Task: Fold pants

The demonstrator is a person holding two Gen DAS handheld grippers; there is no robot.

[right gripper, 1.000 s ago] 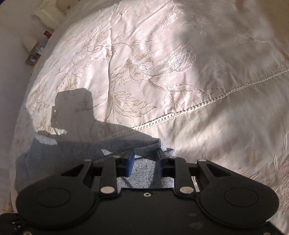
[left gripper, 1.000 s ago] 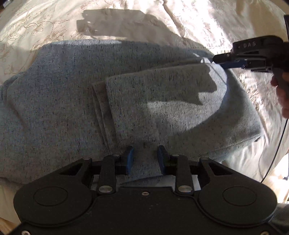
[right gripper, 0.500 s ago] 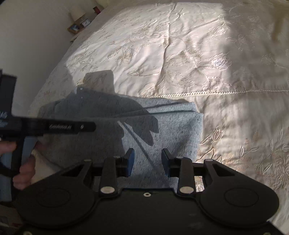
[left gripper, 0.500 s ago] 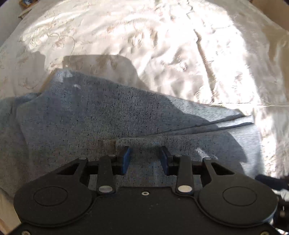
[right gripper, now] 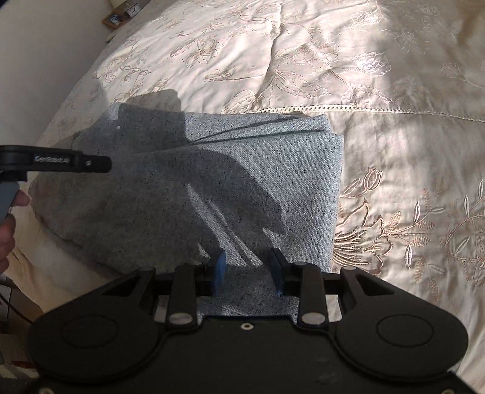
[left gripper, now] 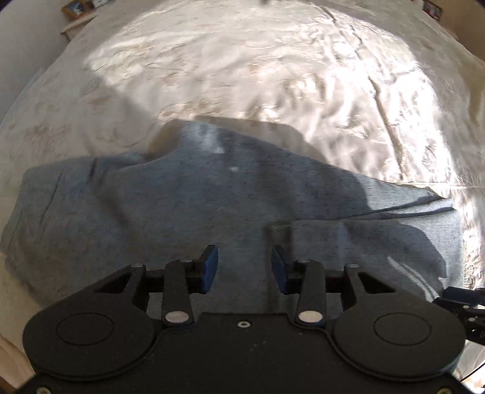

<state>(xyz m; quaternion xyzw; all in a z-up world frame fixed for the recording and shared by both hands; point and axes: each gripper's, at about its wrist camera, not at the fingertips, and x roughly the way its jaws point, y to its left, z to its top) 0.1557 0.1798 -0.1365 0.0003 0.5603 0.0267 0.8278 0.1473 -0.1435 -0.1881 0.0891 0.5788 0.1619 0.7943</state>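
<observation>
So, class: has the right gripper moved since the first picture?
Yes. The right gripper has backed off the pants; their far edge was beside its fingertips, now well beyond. Jaws have opened, empty.

One pair of grey pants (right gripper: 212,181), folded, on one cream embroidered bedspread (right gripper: 379,75). Two grippers: left gripper (left gripper: 244,268), right gripper (right gripper: 247,268), two blue pads each. One hand (right gripper: 7,224) visible. Two small picture frames (left gripper: 75,6) far left, blurry.
</observation>
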